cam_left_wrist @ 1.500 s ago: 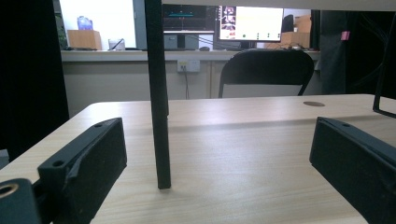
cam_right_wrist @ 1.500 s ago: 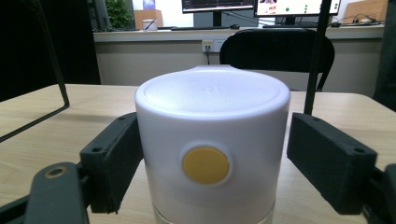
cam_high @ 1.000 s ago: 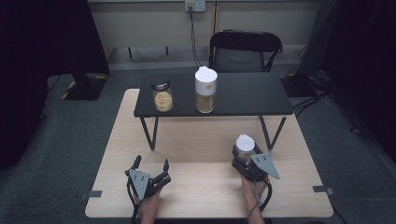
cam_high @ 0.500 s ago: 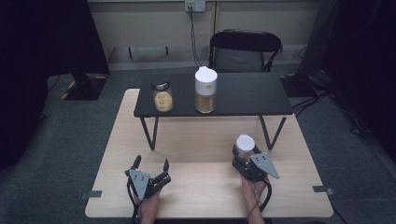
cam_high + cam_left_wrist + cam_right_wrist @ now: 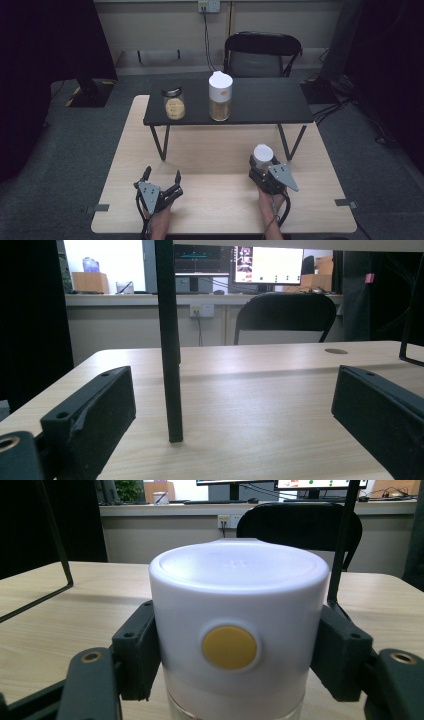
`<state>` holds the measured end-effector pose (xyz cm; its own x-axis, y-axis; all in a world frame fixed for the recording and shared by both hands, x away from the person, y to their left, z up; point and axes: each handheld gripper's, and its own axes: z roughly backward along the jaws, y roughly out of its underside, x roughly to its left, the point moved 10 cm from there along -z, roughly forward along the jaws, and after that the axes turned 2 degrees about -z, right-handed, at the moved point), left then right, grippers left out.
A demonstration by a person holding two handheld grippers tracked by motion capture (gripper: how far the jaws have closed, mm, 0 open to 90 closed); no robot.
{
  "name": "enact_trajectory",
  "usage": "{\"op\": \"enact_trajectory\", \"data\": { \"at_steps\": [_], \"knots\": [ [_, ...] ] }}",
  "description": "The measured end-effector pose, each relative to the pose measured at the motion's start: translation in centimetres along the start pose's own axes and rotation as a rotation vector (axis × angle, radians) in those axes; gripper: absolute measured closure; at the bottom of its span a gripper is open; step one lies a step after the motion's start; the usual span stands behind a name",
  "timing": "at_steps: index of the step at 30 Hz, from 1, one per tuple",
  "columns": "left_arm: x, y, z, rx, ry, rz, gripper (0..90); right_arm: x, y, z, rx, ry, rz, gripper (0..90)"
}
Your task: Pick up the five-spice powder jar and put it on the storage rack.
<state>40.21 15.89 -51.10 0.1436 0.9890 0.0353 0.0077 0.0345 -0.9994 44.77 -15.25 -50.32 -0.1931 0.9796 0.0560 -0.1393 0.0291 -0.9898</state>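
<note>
The right gripper [image 5: 262,167] has just closed its fingers on the white-lidded jar [image 5: 239,630]; the left gripper [image 5: 162,176], fingers spread, rests on the worktop [image 5: 220,150].

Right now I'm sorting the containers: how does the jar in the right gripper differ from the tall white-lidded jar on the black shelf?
The gripped jar stands low on the wooden table; the tall jar stands up on the black shelf. The gripped jar is clamped by the right gripper; the tall jar stands free. The gripped jar looks shorter. Both are upright with white lids.
</note>
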Motion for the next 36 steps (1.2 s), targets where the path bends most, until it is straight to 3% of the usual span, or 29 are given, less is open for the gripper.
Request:
{"op": "enact_trajectory", "data": {
  "at_steps": [36],
  "knots": [
    [0.0, -0.01, -0.01, 0.0, 0.0, 0.0, 3.4, 0.38, -1.03, 0.71, 0.002, -0.016, 0.003, 30.2]
  ]
}}
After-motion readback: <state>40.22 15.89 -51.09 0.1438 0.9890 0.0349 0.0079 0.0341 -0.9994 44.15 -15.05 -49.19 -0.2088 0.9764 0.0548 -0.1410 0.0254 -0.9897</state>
